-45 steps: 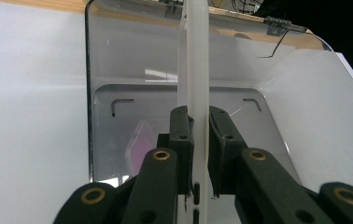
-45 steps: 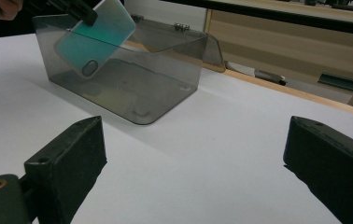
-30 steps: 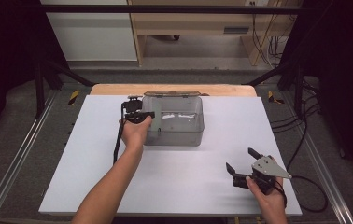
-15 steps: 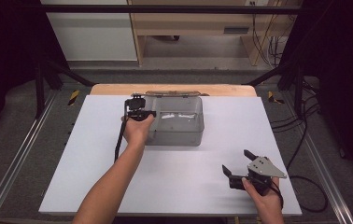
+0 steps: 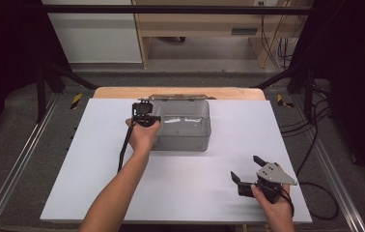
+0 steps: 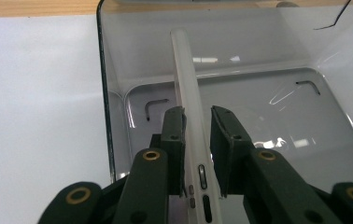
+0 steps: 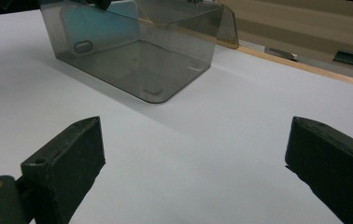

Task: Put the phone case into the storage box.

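**Phone case held on edge inside the clear box**

The left gripper (image 6: 197, 135) pinches a translucent phone case (image 6: 187, 88) between narrow jaws, standing it on edge within the smoky plastic box (image 5: 180, 126) near the table's (image 5: 98, 193) far edge, along the box's left wall. The right gripper (image 5: 249, 170) hangs wide open, holding nothing, by the near right corner. Since half a second ago the right gripper has drifted slightly. Bare tabletop lies between them.
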A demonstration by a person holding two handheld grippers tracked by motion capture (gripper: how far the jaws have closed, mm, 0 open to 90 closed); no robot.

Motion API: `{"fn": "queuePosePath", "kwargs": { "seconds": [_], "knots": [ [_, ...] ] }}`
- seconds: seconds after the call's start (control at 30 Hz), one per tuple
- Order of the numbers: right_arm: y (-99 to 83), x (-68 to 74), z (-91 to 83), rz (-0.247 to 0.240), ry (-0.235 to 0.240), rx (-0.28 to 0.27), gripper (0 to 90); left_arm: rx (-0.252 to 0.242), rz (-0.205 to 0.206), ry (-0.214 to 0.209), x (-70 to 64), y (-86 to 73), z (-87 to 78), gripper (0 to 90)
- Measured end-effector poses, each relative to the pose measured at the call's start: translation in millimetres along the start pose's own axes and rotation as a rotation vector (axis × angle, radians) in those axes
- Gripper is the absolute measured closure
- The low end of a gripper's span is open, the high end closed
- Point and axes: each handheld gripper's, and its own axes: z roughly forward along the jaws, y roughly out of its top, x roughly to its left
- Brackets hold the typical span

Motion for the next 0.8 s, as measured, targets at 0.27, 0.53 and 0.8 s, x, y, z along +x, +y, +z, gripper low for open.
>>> {"fn": "queuePosePath", "kwargs": {
  "seconds": [0.27,0.53,0.8],
  "knots": [
    [0.2,1.0,-0.2,-0.002,0.007,0.001,5.0,-0.046,0.038,0.013,-1.7,1.5,-5.0,73.1],
    [-0.2,0.6,0.5,-0.003,0.013,0.006,5.0,-0.058,0.062,0.031,3.9,4.3,-12.3,70.7],
    [-0.6,-0.4,1.2,0.005,0.016,0.005,5.0,-0.109,0.059,-0.035,4.5,7.7,-27.8,68.0]
  ]
}}
